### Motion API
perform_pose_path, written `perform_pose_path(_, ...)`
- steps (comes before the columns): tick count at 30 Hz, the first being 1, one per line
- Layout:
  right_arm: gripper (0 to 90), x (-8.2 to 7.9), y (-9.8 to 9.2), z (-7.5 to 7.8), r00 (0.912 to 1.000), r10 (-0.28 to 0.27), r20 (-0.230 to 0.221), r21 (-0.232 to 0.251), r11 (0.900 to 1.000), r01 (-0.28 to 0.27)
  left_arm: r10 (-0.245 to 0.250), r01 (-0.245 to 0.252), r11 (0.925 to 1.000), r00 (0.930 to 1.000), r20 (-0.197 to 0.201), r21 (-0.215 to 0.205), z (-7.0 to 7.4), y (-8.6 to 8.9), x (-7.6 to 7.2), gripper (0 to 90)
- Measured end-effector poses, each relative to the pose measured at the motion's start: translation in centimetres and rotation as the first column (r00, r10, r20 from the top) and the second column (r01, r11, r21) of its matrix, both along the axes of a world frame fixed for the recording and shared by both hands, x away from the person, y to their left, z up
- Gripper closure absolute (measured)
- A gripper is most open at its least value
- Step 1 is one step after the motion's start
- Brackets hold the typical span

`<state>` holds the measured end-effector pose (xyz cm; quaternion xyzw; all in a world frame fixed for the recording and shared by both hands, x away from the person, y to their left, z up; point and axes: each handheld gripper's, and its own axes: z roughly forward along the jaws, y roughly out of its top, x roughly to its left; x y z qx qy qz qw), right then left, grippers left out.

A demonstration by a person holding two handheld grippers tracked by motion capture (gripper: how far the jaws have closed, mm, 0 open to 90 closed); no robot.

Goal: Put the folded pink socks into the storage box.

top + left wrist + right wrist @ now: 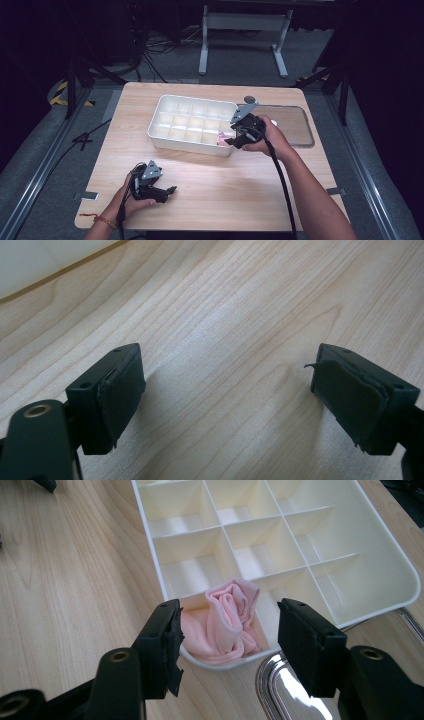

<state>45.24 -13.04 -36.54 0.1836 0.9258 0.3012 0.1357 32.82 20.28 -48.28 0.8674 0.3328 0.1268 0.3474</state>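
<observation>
A white divided box (162,120) (395,587) stands on the wooden table. A rolled pink cloth (225,625) (222,137) lies in its near right corner compartment. My right gripper (235,141) (227,640) hovers just above that corner, open, its jaws on either side of the cloth without touching it. My left gripper (170,191) (227,390) rests low over bare wood near the table's front left. It is open with nothing between its pads (120,392).
A shiny metal tray (295,125) (280,690) lies right of the box. A small dark round thing (249,99) sits behind it. Bare tabletop (225,185) stretches between the grippers. A metal stand (245,35) is on the floor beyond the table.
</observation>
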Motion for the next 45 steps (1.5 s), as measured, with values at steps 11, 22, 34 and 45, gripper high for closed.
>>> perform_pose_path(11, 39.9, -1.8, -1.8, 0.4, 0.9985, -0.022, 0.050, 0.031, 0.999, 0.020, 0.001, -0.001, 1.0000, 1.0000, 0.000, -0.001, 0.0, 0.0, 0.0, 13.9)
perform_pose_path(22, 40.2, -3.6, -3.8, 0.0, 0.9974, -0.027, 0.067, 0.027, 0.999, 0.025, 0.002, -0.002, 1.0000, 1.0000, 0.001, -0.001, 0.0, 0.0, 0.0, 13.9)
perform_pose_path(34, 40.0, -5.5, -5.9, -1.7, 0.9966, -0.031, 0.077, -0.011, 0.999, 0.032, 0.004, -0.004, 1.0000, 1.0000, 0.001, 0.000, 0.0, -0.1, 0.0, 13.8)
perform_pose_path(45, 38.6, -6.5, -7.7, -3.3, 0.9949, -0.063, 0.078, -0.004, 0.998, 0.064, 0.005, -0.005, 1.0000, 1.0000, 0.000, -0.001, 0.0, -0.1, 0.0, 13.8)
